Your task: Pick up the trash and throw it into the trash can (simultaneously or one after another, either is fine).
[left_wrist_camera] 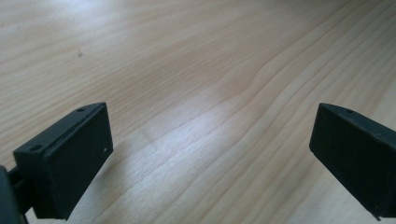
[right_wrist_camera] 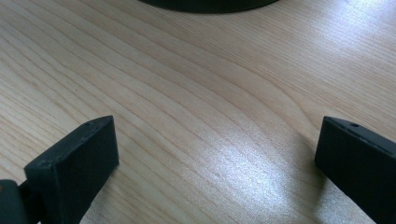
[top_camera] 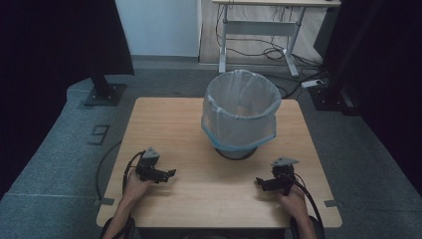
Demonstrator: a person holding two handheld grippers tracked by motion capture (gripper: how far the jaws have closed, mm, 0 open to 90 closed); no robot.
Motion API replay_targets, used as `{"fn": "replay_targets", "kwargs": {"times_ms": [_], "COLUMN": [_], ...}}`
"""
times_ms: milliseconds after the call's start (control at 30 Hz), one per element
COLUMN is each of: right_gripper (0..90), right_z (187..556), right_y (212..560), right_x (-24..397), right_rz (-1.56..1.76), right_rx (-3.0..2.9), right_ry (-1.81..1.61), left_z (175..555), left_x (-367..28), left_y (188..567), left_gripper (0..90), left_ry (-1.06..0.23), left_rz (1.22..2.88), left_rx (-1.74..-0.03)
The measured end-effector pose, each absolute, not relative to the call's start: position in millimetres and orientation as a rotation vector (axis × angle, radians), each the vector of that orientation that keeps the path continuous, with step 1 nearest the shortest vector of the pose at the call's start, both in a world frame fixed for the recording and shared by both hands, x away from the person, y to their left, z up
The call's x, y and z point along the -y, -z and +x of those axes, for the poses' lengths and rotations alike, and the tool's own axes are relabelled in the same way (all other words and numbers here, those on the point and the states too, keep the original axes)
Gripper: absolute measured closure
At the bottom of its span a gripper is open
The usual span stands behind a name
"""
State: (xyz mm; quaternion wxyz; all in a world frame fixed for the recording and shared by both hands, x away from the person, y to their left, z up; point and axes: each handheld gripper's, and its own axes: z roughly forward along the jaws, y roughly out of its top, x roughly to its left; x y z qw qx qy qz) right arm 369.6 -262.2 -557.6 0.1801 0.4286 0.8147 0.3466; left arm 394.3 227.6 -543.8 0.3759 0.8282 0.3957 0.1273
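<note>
Resting low over the near part of the table [top_camera: 164, 117], the left gripper [top_camera: 168, 174] sits toward the near left corner and the right gripper [top_camera: 261, 183] toward the near right corner, each held in a hand whose forearm comes in over the near edge. Their tips point inward at one another across the bare wood between them. In the left gripper view the left gripper [left_wrist_camera: 210, 154] has its jaws spread wide with only wood grain between them; in the right gripper view the right gripper [right_wrist_camera: 217, 163] is spread just as wide and empty. The bin [top_camera: 241, 114], lined with a translucent bag [top_camera: 224, 124] folded over its rim, stands upright toward the far edge, about midway between the left and right edges, its mouth facing up and its long axis vertical. Its dark base [right_wrist_camera: 210, 3] lies ahead of the right gripper, well apart from it. Open wood runs along both sides of the bin and across the whole near half.
</note>
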Motion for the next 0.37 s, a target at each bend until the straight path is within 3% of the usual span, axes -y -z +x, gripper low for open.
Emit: {"fn": "replay_targets", "kwargs": {"times_ms": [367], "right_gripper": [0.0], "right_z": [370], "right_y": [558], "right_x": [262], "right_rz": [1.211], "right_rx": [-2.303], "right_ry": [-0.980], "left_z": [395], "left_x": [-216], "left_y": [549], "left_gripper": [0.0], "left_ry": [-0.388], "left_rz": [2.227], "left_rx": [-1.034]}}
